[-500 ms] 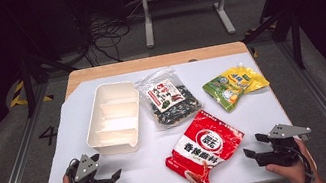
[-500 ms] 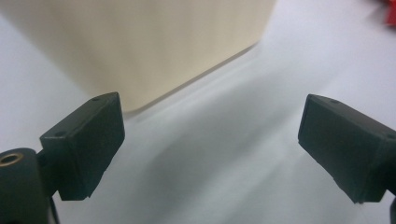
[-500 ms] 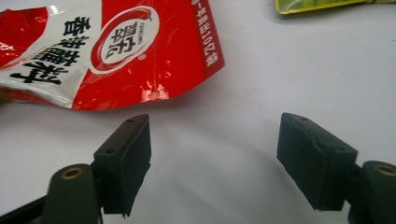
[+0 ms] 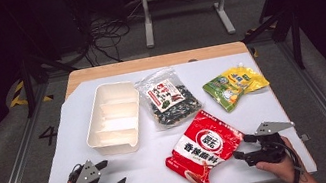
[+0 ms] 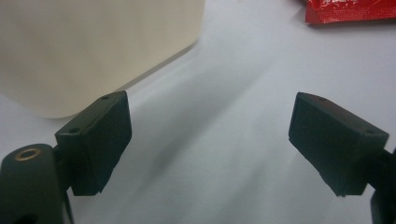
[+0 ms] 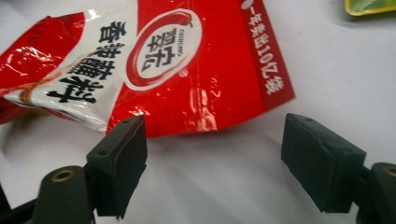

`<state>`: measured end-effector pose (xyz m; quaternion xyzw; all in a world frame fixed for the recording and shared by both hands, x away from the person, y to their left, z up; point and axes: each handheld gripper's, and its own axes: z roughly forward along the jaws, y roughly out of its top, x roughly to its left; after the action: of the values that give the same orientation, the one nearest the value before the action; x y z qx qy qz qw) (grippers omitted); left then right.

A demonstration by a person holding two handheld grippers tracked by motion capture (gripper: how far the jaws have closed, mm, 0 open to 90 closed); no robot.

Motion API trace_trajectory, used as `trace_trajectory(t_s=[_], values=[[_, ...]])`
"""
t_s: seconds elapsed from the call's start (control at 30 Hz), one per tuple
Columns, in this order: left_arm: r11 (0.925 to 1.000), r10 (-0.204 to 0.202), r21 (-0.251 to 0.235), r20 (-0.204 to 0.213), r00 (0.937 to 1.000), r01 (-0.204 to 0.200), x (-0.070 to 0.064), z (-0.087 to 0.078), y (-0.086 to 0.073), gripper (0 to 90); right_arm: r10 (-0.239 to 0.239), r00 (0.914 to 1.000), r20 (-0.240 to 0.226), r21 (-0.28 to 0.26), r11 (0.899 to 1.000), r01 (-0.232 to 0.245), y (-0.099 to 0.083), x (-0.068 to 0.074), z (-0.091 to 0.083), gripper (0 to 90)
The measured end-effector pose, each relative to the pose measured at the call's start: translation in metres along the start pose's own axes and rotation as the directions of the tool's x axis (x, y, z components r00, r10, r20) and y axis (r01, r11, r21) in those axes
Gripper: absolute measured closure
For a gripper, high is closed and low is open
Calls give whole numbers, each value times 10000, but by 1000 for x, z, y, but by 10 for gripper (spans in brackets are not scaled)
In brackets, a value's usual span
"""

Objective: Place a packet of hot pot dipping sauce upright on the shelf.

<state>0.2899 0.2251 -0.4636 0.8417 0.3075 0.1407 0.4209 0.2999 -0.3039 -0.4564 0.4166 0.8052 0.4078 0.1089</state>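
Observation:
A red and white snack bag [image 4: 205, 146] lies at the table's front centre; in the right gripper view the red bag [image 6: 163, 60] sits just beyond the jaws. My right gripper [image 4: 243, 147] stands open at the front right, close to the bag's right edge, with nothing between its jaws [image 6: 212, 158]. My left gripper [image 4: 110, 174] is open at the front left, just in front of a cream divided tray [image 4: 114, 118]. In the left gripper view the tray's wall [image 5: 93, 46] fills the upper left, and the gripper [image 5: 210, 140] holds nothing.
A clear bag of dark snacks [image 4: 169, 101] lies beside the tray. A green and yellow pouch [image 4: 234, 84] lies at the back right. The white table sheet [image 4: 154, 169] has bare room between the two grippers. Table edges lie close to both hands.
Both grippers have shifted slightly; the right one sits a little nearer the red bag. Nothing was taken hold of.

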Motion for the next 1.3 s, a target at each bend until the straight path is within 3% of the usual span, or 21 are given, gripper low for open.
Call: trace_trajectory(t_s=[0.43, 0.57, 0.77, 0.8, 0.83, 0.87, 0.93, 0.97, 1.0, 1.07, 1.3], values=[[9992, 266, 276, 245, 9993, -273, -9, 7, 5, 156, 516, 9947, -889, -283, 9981, -543, 9, 1, 9, 280], [9988, 302, 381, 376, 9988, -317, -11, 10, 6, 160, 498, 9947, -898, -331, 9980, -530, 13, 4, 14, 320], [9991, 210, 346, 560, 9982, -230, -12, 13, 9, 163, 783, 9921, -980, -510, 9952, -836, 15, 3, 15, 530], [9990, 244, 352, 626, 9977, -267, -12, 13, 10, 163, 783, 9921, -980, -510, 9952, -836, 15, 3, 15, 530], [9993, 132, 332, 675, 9976, -155, -13, 14, 10, 172, 845, 9915, -989, -584, 9942, -906, 15, 1, 15, 598], [9993, 129, 332, 680, 9976, -152, -13, 14, 11, 172, 845, 9915, -989, -584, 9942, -906, 15, 1, 15, 598], [9993, 171, 327, 760, 9970, -196, -13, 15, 13, 175, 843, 9922, -913, -770, 9928, -914, 17, -1, 15, 697], [9992, 122, 360, 933, 9956, -156, -15, 17, 14, 185, 849, 9908, -1052, -990, 9905, -954, 19, -2, 14, 797], [9992, 122, 360, 933, 9956, -156, -15, 17, 14, 188, 849, 9908, -1052, -990, 9905, -954, 19, -2, 14, 797], [9987, 221, 439, 1160, 9930, -274, -17, 19, 16, 197, 503, 9918, -1171, -1160, 9912, -640, 25, 1, 15, 872], [9989, 291, 317, 1724, 9846, -351, -25, 26, 25, 210, -375, 9893, -1412, -1579, 9873, 149, 40, 14, 15, 896]])
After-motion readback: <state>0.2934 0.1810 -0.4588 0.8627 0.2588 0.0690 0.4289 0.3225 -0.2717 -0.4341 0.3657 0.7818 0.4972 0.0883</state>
